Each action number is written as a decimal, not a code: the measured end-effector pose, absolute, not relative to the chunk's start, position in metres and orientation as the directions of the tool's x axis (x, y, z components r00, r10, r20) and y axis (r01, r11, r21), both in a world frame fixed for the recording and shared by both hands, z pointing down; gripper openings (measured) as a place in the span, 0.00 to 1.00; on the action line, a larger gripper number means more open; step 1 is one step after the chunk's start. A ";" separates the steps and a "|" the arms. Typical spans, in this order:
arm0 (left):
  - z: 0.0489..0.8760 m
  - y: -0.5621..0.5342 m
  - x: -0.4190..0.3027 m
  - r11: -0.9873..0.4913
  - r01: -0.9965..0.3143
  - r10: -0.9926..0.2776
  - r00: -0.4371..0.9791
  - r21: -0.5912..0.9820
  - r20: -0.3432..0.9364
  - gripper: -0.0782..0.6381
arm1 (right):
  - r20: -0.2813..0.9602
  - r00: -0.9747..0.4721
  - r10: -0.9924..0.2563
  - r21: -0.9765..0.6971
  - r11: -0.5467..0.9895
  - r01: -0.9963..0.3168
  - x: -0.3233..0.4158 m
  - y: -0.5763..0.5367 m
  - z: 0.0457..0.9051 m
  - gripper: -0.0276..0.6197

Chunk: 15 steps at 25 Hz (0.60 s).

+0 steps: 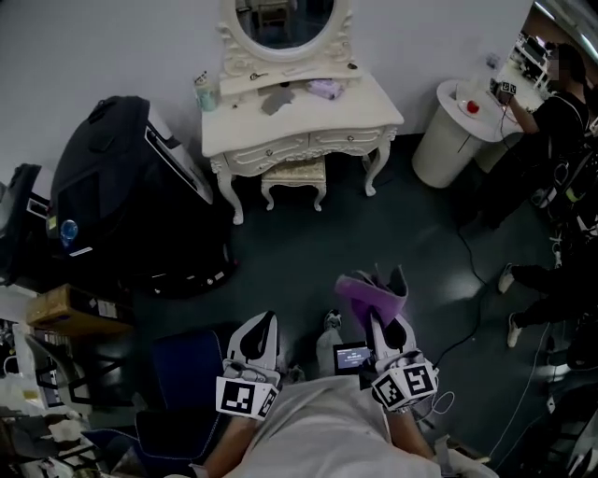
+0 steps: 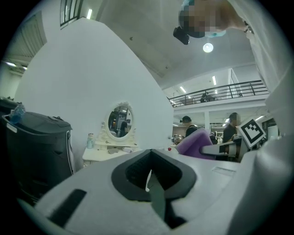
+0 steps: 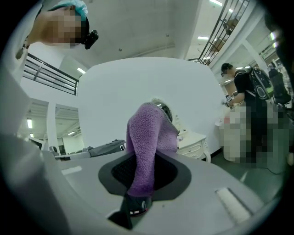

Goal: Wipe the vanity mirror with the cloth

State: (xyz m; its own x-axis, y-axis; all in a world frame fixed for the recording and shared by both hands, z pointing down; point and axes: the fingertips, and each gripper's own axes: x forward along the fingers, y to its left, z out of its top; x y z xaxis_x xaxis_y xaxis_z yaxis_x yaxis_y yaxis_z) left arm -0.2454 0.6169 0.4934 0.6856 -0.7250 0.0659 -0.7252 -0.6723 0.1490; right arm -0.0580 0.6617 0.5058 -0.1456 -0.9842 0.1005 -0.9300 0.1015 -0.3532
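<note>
An oval vanity mirror (image 1: 285, 21) in a white carved frame stands on a white dressing table (image 1: 297, 117) against the far wall; it also shows small in the left gripper view as the mirror (image 2: 119, 121). My right gripper (image 1: 385, 297) is shut on a purple fluffy cloth (image 1: 369, 297), which hangs over its jaws as the cloth (image 3: 146, 151). My left gripper (image 1: 259, 338) is shut with nothing in it, beside the right one. Both are held low, far from the table.
A stool (image 1: 293, 177) is tucked under the table. A big black case (image 1: 121, 191) stands to the left. A round white bin (image 1: 453, 131) and a person in black (image 1: 547, 140) are at the right. Small items (image 1: 322, 90) lie on the tabletop.
</note>
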 end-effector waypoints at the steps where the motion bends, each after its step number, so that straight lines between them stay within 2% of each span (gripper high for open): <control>1: 0.492 0.605 -0.241 -0.662 -0.735 -0.735 0.675 0.147 0.066 0.11 | 0.096 -0.162 -0.982 -0.357 0.118 -0.927 -0.055 0.647 0.504 0.15; 10: 0.466 0.503 -0.180 -0.550 -0.825 -0.831 0.556 0.127 0.013 0.11 | 0.061 -0.325 -0.944 -0.369 0.282 -0.886 0.001 0.526 0.488 0.15; 15: 0.469 0.467 -0.149 -0.501 -0.855 -0.863 0.506 0.137 0.002 0.11 | 0.044 -0.394 -0.918 -0.303 0.364 -0.881 0.038 0.477 0.478 0.15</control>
State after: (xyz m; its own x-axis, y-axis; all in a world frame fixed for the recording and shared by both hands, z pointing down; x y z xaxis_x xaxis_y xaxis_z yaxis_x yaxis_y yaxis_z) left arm -0.1487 0.4668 0.4687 0.5059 -0.8626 0.0022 -0.8545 -0.5009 0.1374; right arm 0.0385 0.4765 0.4783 -0.3942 -0.9180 0.0439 -0.8809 0.3638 -0.3027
